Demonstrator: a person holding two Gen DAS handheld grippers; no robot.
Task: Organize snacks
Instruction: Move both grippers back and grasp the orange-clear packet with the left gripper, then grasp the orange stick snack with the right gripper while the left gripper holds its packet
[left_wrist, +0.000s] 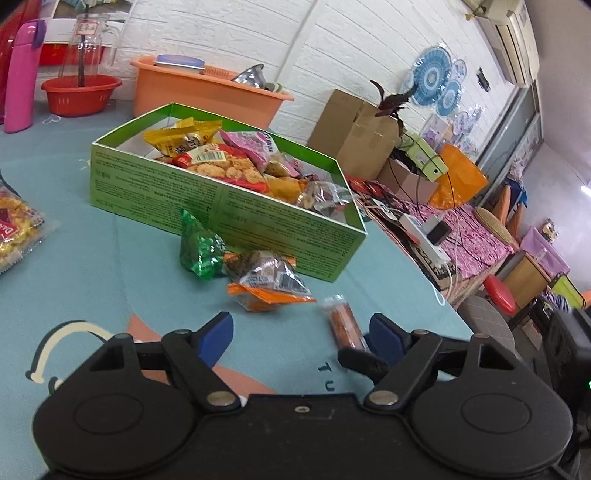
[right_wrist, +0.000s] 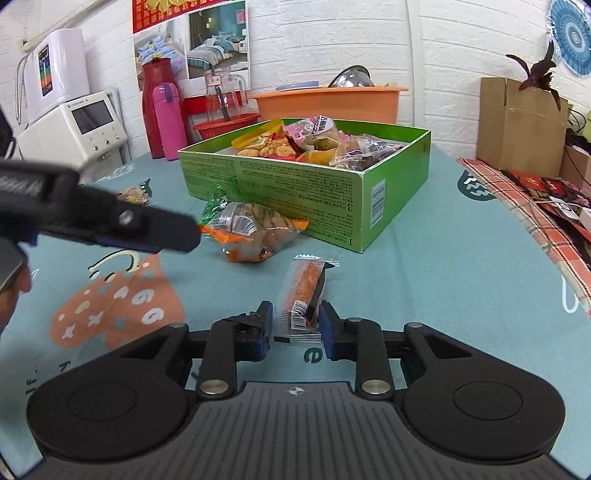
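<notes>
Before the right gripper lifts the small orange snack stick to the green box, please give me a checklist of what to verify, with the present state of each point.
1. Orange snack stick lies between the right gripper fingers: ok.
2. Pads really press on the wrapper: cannot tell; small gaps seem to show on both sides.
3. Left gripper is open and holds nothing: ok.
4. Left gripper is out of the lifting path: not ok; in the right wrist view its finger reaches across just beside the route to the box.
5. Green box is open on top: ok.
6. Free room inside the box: cannot tell; snacks pile above the rim.

Green box (right_wrist: 295, 184) of snacks; stick packet (right_wrist: 304, 286) nearby.
</notes>
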